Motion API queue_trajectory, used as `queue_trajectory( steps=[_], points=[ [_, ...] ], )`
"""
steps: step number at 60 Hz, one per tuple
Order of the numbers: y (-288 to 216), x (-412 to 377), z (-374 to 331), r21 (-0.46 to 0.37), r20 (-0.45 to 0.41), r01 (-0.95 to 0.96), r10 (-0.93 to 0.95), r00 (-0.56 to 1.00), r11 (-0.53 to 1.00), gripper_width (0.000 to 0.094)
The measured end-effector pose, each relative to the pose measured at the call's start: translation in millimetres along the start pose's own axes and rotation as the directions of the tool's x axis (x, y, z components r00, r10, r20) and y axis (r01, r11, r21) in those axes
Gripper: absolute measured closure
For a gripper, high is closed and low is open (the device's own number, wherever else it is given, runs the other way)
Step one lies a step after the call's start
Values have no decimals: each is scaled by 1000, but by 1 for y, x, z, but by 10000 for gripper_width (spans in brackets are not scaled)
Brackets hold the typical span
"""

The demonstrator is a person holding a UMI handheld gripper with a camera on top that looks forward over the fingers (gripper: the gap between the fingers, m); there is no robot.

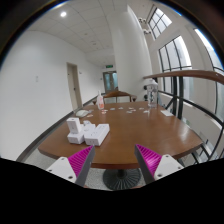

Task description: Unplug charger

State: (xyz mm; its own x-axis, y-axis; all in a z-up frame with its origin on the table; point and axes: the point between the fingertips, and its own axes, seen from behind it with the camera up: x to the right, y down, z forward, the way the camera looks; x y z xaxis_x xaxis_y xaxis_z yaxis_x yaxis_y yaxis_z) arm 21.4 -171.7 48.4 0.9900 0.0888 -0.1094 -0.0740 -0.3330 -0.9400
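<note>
My gripper [114,157] is open and empty, its two magenta pads [80,158] apart, held short of the near edge of a round wooden table [130,135]. On the table's left part, beyond the left finger, stand several white boxy items [88,130]; one may be the charger, but I cannot tell which. No cable or socket is plain to see. Nothing stands between the fingers.
The table rests on a dark round pedestal base [120,180] just ahead between the fingers. Small things lie scattered on the far side of the table [140,112]. A second table [117,96] stands further back. Windows [180,60] and a railing on the right, a door [74,85] on the left.
</note>
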Motion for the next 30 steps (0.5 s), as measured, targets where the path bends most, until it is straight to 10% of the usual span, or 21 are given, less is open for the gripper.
queue_trajectory(
  steps=[30],
  points=[
    [-30, -130, 64, 4, 163, 87, -87, 983, 996, 116]
  ],
)
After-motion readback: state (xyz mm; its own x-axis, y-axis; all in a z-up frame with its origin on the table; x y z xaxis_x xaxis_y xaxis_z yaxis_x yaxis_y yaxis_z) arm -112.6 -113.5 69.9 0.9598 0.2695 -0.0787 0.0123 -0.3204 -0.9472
